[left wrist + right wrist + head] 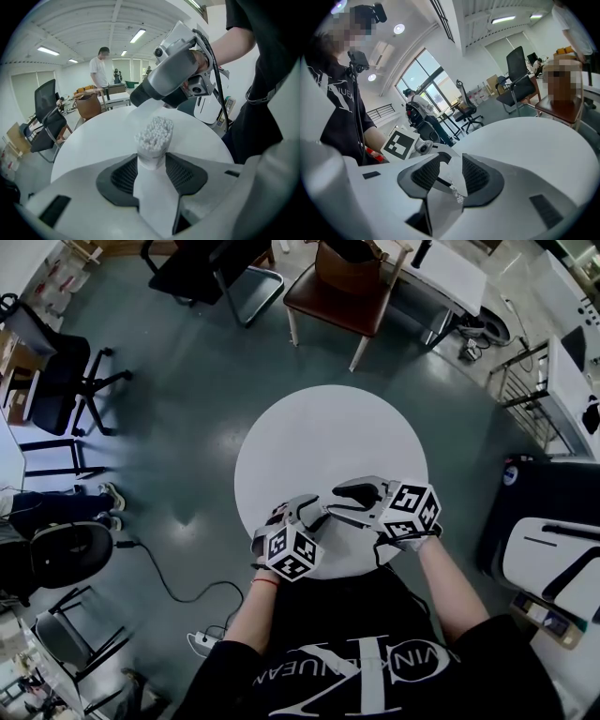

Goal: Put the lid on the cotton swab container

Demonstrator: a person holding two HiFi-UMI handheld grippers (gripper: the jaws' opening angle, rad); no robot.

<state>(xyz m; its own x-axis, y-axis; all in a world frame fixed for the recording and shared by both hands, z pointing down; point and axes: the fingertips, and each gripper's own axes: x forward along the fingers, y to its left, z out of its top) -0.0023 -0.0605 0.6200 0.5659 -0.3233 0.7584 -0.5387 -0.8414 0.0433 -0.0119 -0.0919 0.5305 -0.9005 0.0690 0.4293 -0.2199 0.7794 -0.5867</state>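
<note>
Round white table (pixel 314 423) as the work surface, with office chairs and desks well away from the container on all sides. Clamped in the left gripper (pixel 151 171): the cotton swab container (pixel 153 157), jaws closed on its lower body, upright, white swab heads (pixel 155 132) bunched and standing out of the open top. Pinched between the jaws of the right gripper (pixel 451 173): a thin clear piece, most likely the lid (pixel 456 176), held close above and just to one side of the container. Cannot tell whether its rim already touches the swabs.

Probably best done like this:
- Hold the container steady and vertical, and let only the lid side move.
- Square the lid's opening over the container top before lowering it.
- Centre it on the swab heads so none gets trapped under the rim.
- Lower straight down along the container's axis, without tilting.
- Go easy on the pinch, since a thin clear lid would likely flex out of round.
- Let go of the lid only once it sits fully down all around the container.
</note>
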